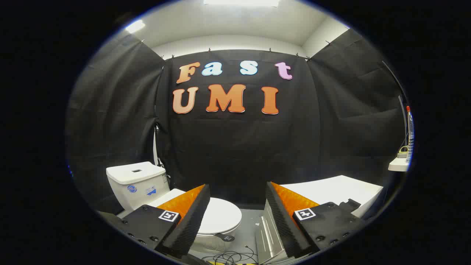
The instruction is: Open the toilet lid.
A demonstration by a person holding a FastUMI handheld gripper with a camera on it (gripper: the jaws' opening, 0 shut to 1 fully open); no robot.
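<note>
Gripper [235,206] stood wide open, fingers spread apart and holding nothing. Toilet lid [220,217] lay closed and flat on the bowl, ahead of the gripper and low, partly hidden behind the left finger [191,217], not touching it. Cistern [137,180] stood beyond the lid, further left, against the black cloth wall. White table [338,189] lay beyond the right finger. Loose dark cables [230,255] lay on the grey floor between the fingers, below the bowl.

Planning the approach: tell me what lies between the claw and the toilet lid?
Nothing in the gripper view: the open claw hangs apart, with the closed toilet lid just beyond its fingers.
</note>
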